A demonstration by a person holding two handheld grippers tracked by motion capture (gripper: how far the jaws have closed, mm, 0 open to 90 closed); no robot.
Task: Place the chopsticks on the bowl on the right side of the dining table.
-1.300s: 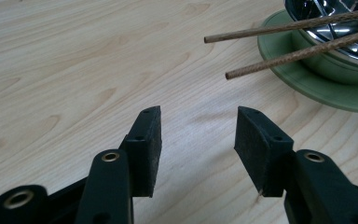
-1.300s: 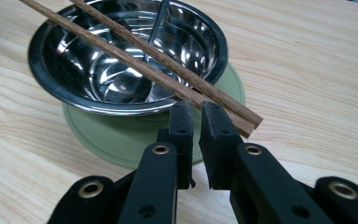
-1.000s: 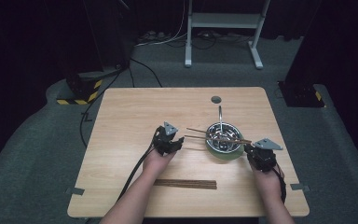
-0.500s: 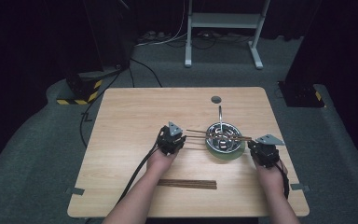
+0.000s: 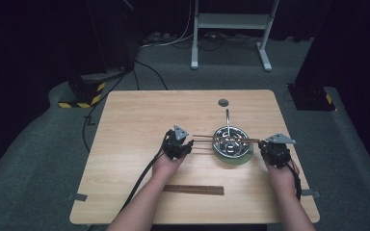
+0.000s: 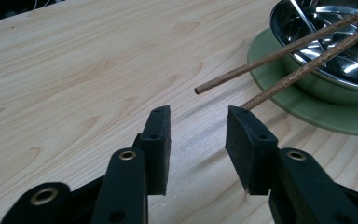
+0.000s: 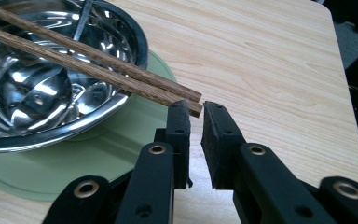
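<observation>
Two brown chopsticks (image 5: 226, 139) lie side by side across a steel bowl (image 5: 231, 144) on a green plate (image 5: 231, 159). My left gripper (image 5: 176, 144) sits at their left ends. In the left gripper view its jaws (image 6: 198, 112) have just been opening and stand open with nothing between them; the nearer chopstick (image 6: 307, 65) ends at the right jaw's tip. My right gripper (image 5: 275, 151) is at the chopsticks' right ends. In the right gripper view it (image 7: 196, 106) keeps a narrow gap, pressing nothing, with the chopstick ends (image 7: 98, 60) just ahead of the tips.
A metal utensil handle (image 5: 227, 120) leans out of the bowl's far side. A bundle of several more chopsticks (image 5: 192, 190) lies near the table's front edge between the forearms. A small dark round spot (image 5: 223, 102) marks the far part of the wooden table (image 5: 139, 120).
My right gripper has edged slightly to the right, away from the bowl. The chopsticks still lie across the bowl. The left hand has kept its place.
</observation>
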